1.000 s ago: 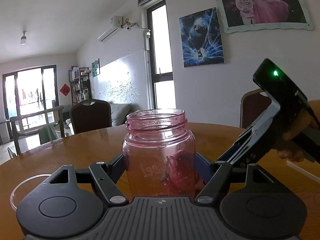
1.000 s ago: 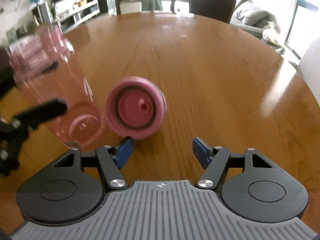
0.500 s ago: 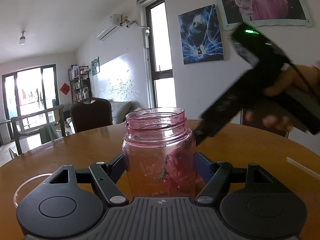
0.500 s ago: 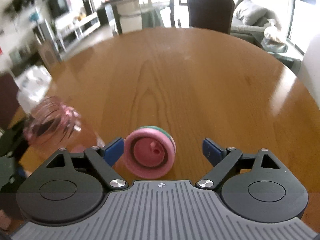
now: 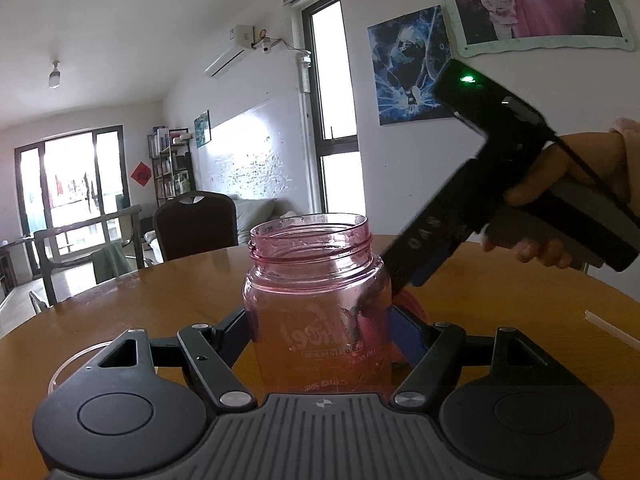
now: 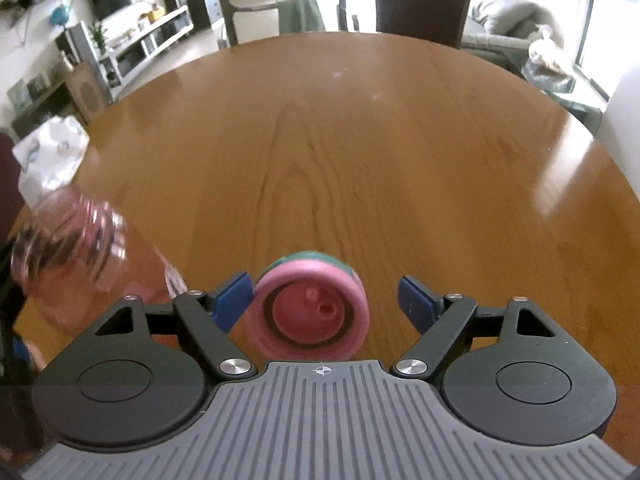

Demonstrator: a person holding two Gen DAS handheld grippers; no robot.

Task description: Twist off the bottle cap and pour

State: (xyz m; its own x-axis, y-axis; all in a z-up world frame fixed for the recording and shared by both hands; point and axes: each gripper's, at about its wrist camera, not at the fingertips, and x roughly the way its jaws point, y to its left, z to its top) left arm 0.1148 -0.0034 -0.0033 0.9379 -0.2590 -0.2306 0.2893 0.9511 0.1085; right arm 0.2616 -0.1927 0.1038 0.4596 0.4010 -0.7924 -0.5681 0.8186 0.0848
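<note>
A clear pink bottle (image 5: 320, 312) stands upright and uncapped on the wooden table (image 5: 520, 300), with my left gripper (image 5: 320, 330) shut on its body. Its pink cap (image 6: 312, 312) lies inside-up on the table between the fingers of my open right gripper (image 6: 324, 300), close to the left finger (image 6: 234, 296) and apart from the right one. In the right wrist view the bottle (image 6: 80, 256) shows blurred at the left. From the left wrist view, a hand holds the right gripper's body (image 5: 480, 184) angled down behind the bottle, where a bit of the cap (image 5: 412, 304) shows.
A clear plastic ring (image 5: 68, 360) lies on the table at the left. Near the right edge there is a thin white stick (image 5: 608, 328). A dark chair (image 6: 420, 0) stands at the table's far side. The round table (image 6: 360, 140) stretches bare ahead of the cap.
The right gripper swung up, then came down behind the bottle. The cap now lies flat and deeper between its open fingers. The bottle stays in my left gripper.
</note>
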